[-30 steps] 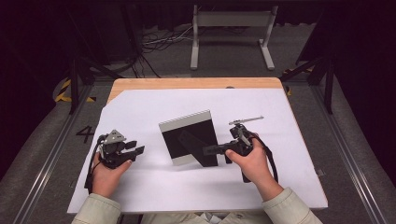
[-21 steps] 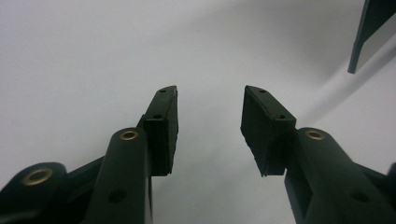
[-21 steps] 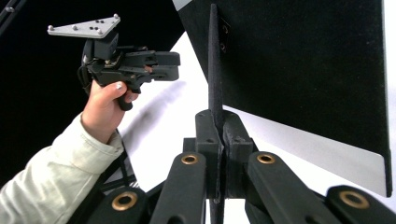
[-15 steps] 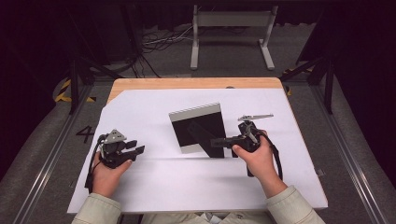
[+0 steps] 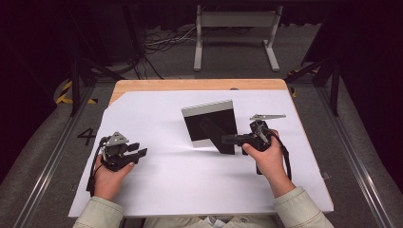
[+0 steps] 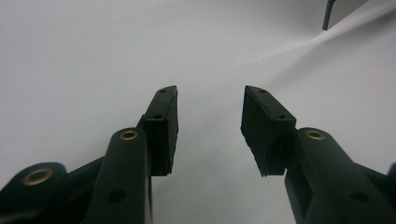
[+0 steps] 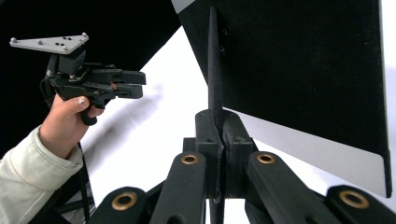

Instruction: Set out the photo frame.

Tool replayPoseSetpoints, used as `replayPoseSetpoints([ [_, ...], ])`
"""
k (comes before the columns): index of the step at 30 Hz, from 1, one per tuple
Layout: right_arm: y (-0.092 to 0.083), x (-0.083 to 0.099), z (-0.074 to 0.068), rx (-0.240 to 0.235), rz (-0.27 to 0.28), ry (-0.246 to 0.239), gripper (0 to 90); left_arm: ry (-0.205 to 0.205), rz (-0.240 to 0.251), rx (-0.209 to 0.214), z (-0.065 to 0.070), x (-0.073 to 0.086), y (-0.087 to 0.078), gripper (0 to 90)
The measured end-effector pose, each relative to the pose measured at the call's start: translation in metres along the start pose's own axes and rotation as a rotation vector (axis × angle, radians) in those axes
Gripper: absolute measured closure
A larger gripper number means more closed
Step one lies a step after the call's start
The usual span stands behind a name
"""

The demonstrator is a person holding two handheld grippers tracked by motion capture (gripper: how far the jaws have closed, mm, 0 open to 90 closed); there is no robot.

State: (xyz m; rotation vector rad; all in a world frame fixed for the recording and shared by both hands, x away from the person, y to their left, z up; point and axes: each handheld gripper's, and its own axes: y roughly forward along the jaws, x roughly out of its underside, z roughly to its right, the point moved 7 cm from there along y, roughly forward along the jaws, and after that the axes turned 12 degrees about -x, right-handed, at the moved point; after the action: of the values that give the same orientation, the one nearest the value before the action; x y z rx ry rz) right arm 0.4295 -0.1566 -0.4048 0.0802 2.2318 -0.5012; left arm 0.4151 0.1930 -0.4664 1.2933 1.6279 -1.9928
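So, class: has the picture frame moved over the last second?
Yes. The picture frame, gripped by its back stand in the right gripper, has tipped upright and shifted toward the table's wooden far edge.

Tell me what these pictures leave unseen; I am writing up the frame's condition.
- Picture frame, high view: its front faces away, so any glass or photo is hidden.
- Easel leg, right tongs view: its lower end is covered by the shut pads.
- Frame corner, left tongs view: cut off by the top edge.

A painted "4" [image 5: 87, 137] marks the floor left of the table [image 5: 199, 85].
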Motion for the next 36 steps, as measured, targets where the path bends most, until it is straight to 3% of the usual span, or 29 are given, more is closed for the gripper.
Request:
replayPoseSetpoints([
  [10, -0.003, 0.005, 0.017, 0.027, -0.013, -0.027, 87.1, 0.003, 0.003, 0.006, 0.000, -0.001, 0.001, 57.0],
  [30, -0.015, 0.030, 0.014, 0.040, -0.147, -0.120, 87.0, 0.008, 0.006, 0.003, 0.001, -0.003, 0.001, 56.9],
  [36, -0.016, 0.037, 0.015, 0.046, -0.179, -0.122, 87.0, 0.003, 0.003, 0.004, 0.001, -0.003, 0.001, 56.8],
])
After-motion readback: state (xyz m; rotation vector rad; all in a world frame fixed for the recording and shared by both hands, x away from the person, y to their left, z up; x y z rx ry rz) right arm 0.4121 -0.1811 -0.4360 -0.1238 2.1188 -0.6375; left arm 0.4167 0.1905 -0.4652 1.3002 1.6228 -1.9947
